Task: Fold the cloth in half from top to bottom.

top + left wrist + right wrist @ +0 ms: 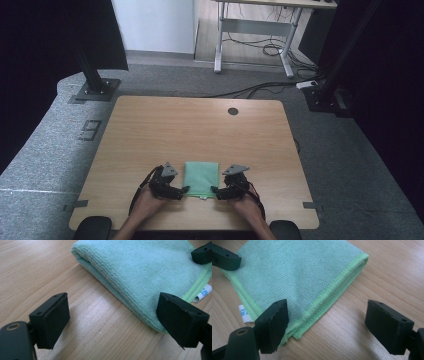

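at the near edge of the wooden table (150,125), a folded green cloth (201,179) is flanked by the left gripper (184,190) and right gripper (214,190), jaws spread, nothing gripped. beyond, grey carpet (45,150), a desk frame (255,37) and cables (260,90) are seen.

Folded green cloth (150,272): far edge cut by top frame in left gripper view; near corner hidden behind jaw. White label (244,313) print too small to read. Right tongs (332,325): one jaw covers cloth corner. High view: forearms cut by bottom edge; bench (200,125) near edge partly hidden.
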A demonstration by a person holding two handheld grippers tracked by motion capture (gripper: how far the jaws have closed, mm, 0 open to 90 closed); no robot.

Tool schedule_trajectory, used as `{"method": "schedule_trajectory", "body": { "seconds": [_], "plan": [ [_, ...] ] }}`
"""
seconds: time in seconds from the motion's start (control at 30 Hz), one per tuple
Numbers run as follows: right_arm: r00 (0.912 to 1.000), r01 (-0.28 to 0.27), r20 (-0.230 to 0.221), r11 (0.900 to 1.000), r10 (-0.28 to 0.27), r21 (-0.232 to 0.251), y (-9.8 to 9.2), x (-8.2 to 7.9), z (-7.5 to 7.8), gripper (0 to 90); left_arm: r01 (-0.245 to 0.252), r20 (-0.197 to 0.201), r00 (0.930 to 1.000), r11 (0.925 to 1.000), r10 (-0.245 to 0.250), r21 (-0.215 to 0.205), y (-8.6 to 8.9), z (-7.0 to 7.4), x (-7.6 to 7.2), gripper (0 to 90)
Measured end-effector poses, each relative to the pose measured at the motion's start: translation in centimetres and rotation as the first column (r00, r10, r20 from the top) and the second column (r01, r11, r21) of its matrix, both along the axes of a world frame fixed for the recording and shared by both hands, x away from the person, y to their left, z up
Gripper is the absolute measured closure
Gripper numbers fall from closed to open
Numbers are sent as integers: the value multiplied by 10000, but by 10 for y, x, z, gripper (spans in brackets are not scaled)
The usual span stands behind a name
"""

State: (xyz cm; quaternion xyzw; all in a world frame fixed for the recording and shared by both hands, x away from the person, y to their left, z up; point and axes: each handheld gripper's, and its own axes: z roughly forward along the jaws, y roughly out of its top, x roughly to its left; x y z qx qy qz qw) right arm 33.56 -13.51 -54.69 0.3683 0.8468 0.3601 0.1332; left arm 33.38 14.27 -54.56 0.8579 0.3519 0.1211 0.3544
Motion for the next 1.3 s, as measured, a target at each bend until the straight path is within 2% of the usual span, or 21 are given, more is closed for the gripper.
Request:
{"method": "schedule_trajectory", "body": {
  "seconds": [0.13, 0.2, 0.63, 1.3],
  "plan": [
    [9998, 183, -16, 9998, -183, -32, 1, 1, -1, 155, -43, 78, 10000, 10000, 43, 29, 0, -2, 2, 88],
    [9996, 258, -78, 9997, -258, -21, 1, 2, -2, 142, -112, -12, 9999, 9999, 112, -9, 0, -3, 4, 75],
    [9988, 499, -2, 9988, -499, 22, 4, 13, -3, 138, -412, -139, 9991, 9991, 412, 19, 3, -3, 21, 57],
    [9952, 969, 140, 9952, -971, 122, 9, 48, -6, 58, -948, -235, 9952, 9955, 950, 94, 8, -3, 58, 14]
  ]
}}
